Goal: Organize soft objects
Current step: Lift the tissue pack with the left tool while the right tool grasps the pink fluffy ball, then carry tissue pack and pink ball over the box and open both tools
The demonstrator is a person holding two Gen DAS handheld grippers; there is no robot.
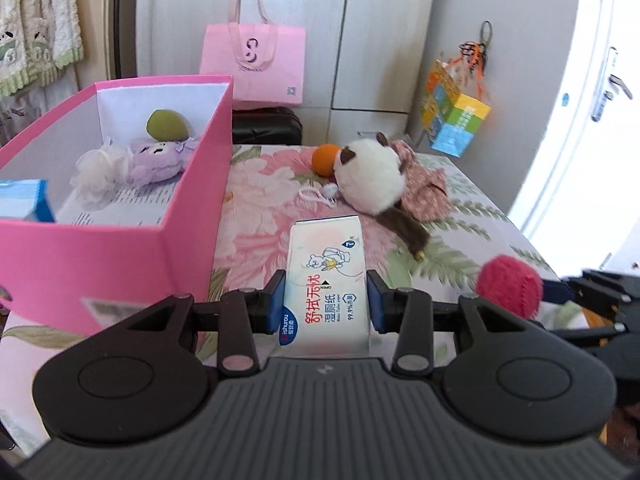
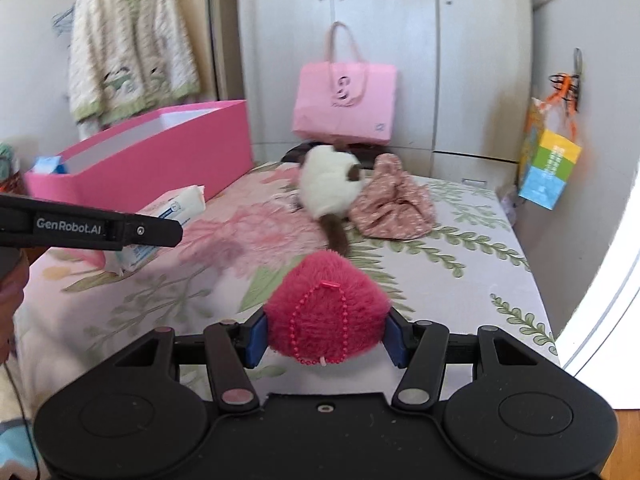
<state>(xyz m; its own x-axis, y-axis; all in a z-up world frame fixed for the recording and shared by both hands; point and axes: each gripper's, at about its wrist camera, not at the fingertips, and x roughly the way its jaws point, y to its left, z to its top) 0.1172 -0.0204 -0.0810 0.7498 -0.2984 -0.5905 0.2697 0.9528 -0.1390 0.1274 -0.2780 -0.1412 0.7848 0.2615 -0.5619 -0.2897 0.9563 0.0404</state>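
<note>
Now left gripper (image 1: 326, 300) clamps wipes pack (image 1: 326, 280), pink box (image 1: 120, 220) ahead-left; right gripper (image 2: 325, 334) squeezes pink pompom (image 2: 326, 308), plush toy (image 2: 330, 188) ahead.

Left tool (image 1: 326, 300) clamps wipes pack (image 1: 326, 280) above floral bedsheet (image 1: 460, 248), beside pink box (image 1: 120, 256).

Blue box (image 1: 24, 200) cut by left edge, plush cat (image 2: 328, 184) blurred
</note>
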